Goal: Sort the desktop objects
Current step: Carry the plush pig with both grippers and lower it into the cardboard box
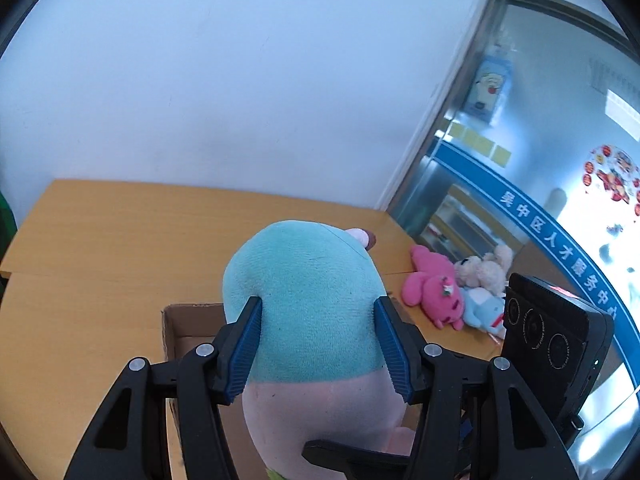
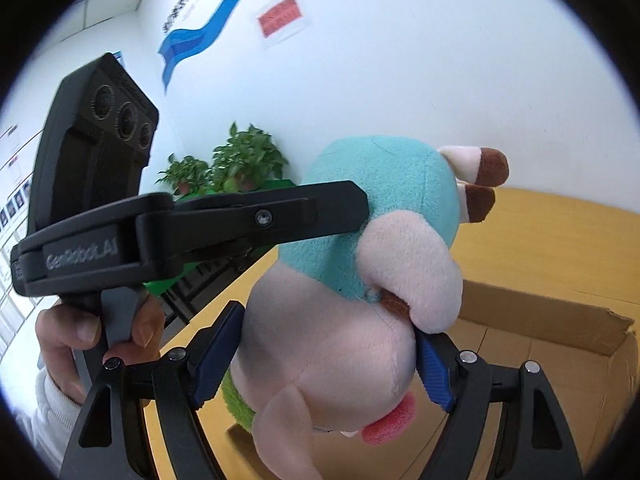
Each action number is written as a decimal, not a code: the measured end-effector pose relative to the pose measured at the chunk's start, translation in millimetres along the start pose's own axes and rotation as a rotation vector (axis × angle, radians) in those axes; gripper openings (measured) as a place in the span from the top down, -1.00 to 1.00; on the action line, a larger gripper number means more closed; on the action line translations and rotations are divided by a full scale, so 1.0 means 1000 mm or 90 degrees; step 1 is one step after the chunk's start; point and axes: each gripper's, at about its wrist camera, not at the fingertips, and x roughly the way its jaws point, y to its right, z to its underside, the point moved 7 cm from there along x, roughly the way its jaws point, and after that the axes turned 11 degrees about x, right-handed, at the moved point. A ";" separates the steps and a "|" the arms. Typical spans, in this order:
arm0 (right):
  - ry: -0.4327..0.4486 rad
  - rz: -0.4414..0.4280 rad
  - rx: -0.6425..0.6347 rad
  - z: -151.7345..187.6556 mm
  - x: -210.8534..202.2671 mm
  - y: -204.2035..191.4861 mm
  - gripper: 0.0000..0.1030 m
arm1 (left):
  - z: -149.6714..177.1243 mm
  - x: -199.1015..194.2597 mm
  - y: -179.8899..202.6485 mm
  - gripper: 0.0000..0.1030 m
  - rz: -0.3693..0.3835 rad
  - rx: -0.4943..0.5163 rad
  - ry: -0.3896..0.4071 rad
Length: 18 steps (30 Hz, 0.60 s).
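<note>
Both tools gripped one teal-and-pink plush toy (image 1: 308, 304), held in the air over an open cardboard box (image 1: 182, 326) on the desk (image 1: 120, 220). The left tool (image 1: 318, 344) was clamped on its teal part, the right tool (image 2: 326, 354) on its pink part. A pile of small plush toys (image 1: 456, 292) lay near the desk's far right corner.

Office or public service centre room.
A wood-laminate worktop (image 1: 120, 216) stands against a white wall with a blue swoosh graphic (image 2: 208, 28) and a red notice (image 2: 282, 18); a glass partition (image 1: 540, 128) carries a blue band of Chinese lettering (image 1: 560, 248), and potted plants (image 2: 236, 164) stand beside rows of posted notices (image 2: 12, 184).
</note>
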 end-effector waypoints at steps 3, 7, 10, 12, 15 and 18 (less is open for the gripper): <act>-0.034 0.003 0.045 -0.009 0.038 0.027 -0.55 | 0.013 0.050 -0.044 -0.03 0.014 -0.046 -0.057; -0.096 0.047 0.081 0.006 0.107 0.071 -0.54 | 0.055 0.103 -0.084 -0.03 0.021 -0.089 -0.131; -0.137 0.054 0.122 0.023 0.143 0.096 -0.53 | 0.088 0.129 -0.108 -0.03 0.018 -0.120 -0.184; -0.165 0.052 0.147 0.036 0.162 0.107 -0.52 | 0.103 0.138 -0.119 -0.05 0.009 -0.131 -0.208; -0.170 0.062 0.143 0.045 0.174 0.105 -0.52 | 0.105 0.133 -0.128 -0.10 0.008 -0.139 -0.189; -0.186 0.034 0.174 0.035 0.178 0.097 -0.52 | 0.105 0.126 -0.134 -0.11 -0.006 -0.137 -0.183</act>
